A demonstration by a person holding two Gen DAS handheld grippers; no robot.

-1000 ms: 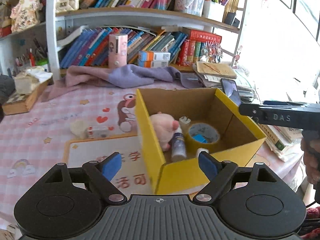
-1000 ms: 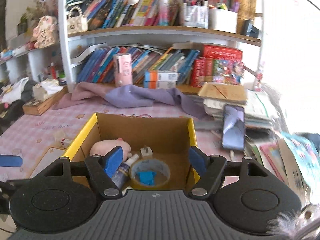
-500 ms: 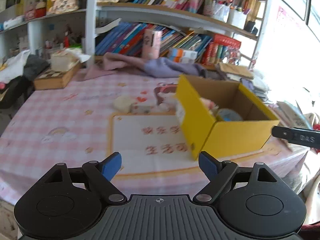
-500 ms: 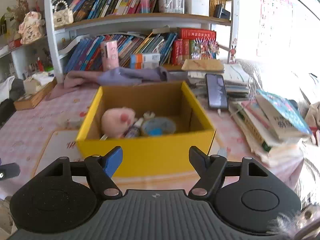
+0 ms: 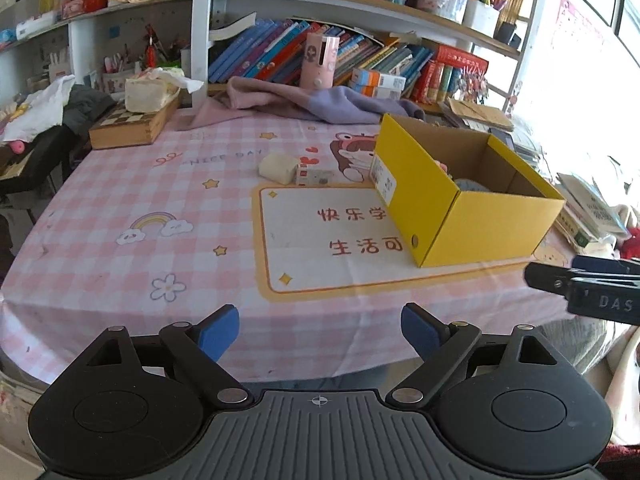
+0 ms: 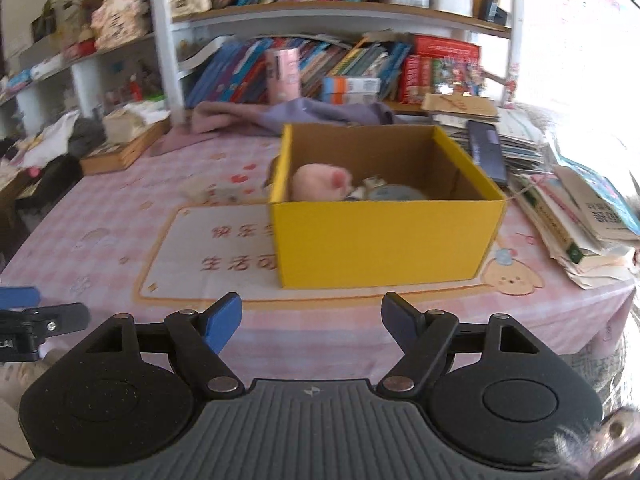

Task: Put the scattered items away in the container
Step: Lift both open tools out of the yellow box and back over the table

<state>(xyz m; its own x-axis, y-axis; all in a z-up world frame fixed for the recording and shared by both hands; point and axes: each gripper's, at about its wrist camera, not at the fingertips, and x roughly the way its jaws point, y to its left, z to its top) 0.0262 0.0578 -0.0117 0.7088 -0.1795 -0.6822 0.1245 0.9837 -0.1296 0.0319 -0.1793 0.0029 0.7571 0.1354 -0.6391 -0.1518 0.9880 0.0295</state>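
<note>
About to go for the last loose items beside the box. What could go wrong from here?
The cream block and small carton touch, so closing the open left gripper on one may shove the other. They sit close to the yellow box, which a finger could nudge. The right view is blurred, so aiming is unsure.

The box [image 6: 384, 240] is plain cardboard, matt yellow outside and raw brown inside, with a paper label [image 5: 383, 178] stuck on one side. The tablecloth [image 5: 132, 200] looks like smooth printed plastic with a slight sheen, pink check all over. Both grippers are matt black plastic: the left gripper [image 5: 320, 326] and right gripper [image 6: 311, 318] have ribbed bodies, shiny little metal pivot pins [image 5: 232, 395] and blue rubbery-looking pads [image 6: 222, 322]. The pink toy [image 6: 320, 182] in the box is fuzzy plush. The purple cloth [image 5: 304, 100] at the back is soft, rumpled fabric. The chessboard case [image 5: 132, 124] looks like wood.
</note>
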